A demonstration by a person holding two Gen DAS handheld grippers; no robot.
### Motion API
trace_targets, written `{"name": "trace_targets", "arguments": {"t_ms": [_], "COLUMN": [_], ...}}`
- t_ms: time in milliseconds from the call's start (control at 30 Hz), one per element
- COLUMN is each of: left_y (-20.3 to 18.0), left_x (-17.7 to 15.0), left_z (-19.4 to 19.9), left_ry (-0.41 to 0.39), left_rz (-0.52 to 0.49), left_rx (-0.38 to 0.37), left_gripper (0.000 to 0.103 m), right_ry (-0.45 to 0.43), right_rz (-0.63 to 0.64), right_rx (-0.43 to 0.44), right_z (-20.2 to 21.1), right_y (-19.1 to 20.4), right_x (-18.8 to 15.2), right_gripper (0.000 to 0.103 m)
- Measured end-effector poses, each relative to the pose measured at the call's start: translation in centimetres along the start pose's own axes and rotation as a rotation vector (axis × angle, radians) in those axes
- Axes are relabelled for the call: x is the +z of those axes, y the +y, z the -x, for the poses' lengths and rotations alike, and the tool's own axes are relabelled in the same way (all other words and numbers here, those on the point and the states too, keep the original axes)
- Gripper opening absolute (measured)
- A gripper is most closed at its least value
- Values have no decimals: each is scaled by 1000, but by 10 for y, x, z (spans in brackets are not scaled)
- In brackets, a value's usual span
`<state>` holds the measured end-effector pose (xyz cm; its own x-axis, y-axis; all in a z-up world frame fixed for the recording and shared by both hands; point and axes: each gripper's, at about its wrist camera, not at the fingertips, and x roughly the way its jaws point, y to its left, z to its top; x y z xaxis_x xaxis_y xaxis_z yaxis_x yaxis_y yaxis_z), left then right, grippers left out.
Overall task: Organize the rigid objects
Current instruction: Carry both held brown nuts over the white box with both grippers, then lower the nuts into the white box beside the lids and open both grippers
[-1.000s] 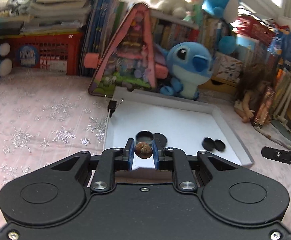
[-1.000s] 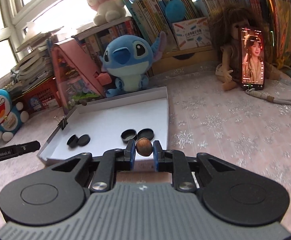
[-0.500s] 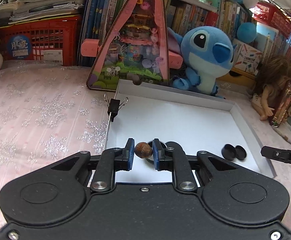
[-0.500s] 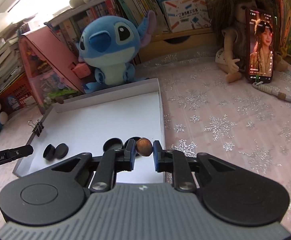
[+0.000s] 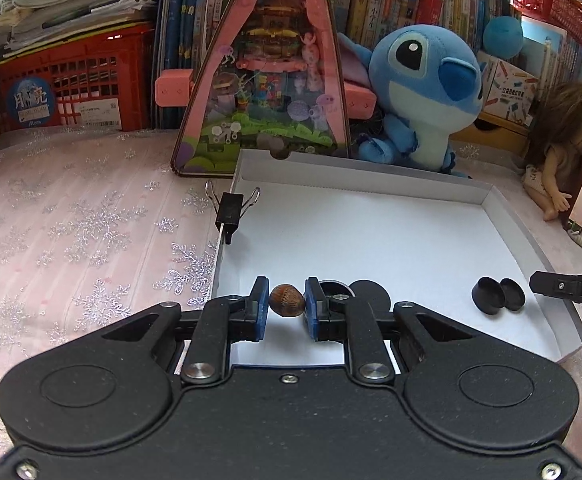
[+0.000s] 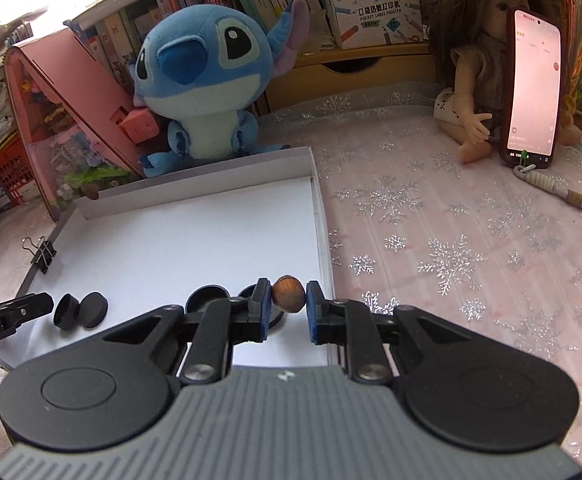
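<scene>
My left gripper (image 5: 286,307) is shut on a brown nut (image 5: 286,306) over the near left part of a shallow white tray (image 5: 371,236). My right gripper (image 6: 288,301) is shut on a second brown nut (image 6: 288,293) over the tray's (image 6: 195,236) near right corner. A small black open cup and its lid (image 5: 365,289) lie just beyond the left fingers. Another black cup and lid pair (image 5: 498,300) lies near the tray's right edge, and shows in the right wrist view (image 6: 80,310) at the near left.
A black binder clip (image 5: 231,210) grips the tray's left rim. A pink toy house (image 5: 263,76) and a blue plush (image 5: 419,92) stand behind the tray. A doll and a lit phone (image 6: 531,92) stand on the right of the pink snowflake cloth.
Both grippers have moved forward and lower over the tray, each still holding its nut. The black cups now sit right behind the fingertips.
</scene>
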<state>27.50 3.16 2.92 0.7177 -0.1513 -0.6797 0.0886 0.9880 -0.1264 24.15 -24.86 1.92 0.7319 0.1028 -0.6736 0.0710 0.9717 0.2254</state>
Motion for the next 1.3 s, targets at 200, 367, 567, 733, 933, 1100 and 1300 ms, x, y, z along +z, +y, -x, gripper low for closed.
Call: {"name": "trace_targets", "arguments": {"t_ms": [200,367,567,733,933,1100,1300], "left_y": [2,-1,-3,-2,-4,-8,-10], "left_x": [1,1,0,0,-2,-5,-10], "left_z": [-6,-7,-7,-6,0,7,17], "left_ry": [10,7,5,-8,-32,-55,-72], "left_rz": [3,-9,-17,-17,-34,-61,-66], "left_rx": [11,18,28,28,31,33,16], "left_gripper": [18,18,21,35,43,49,60], "right_ry": [2,6,17,13,-8,-24,-36], "right_rz": [4,12,13,9,17,39,35], "right_rx": [-9,-14,-25,-19,-9,-14,9], "right_z": [-4,-6,-9,-8,-3,3,9], "right_y": [2,4,6,6,8,11,12], "right_x": [1,2,1,1,-1,-4,-9], "right_gripper": [22,22,27,45,56,65,73]}}
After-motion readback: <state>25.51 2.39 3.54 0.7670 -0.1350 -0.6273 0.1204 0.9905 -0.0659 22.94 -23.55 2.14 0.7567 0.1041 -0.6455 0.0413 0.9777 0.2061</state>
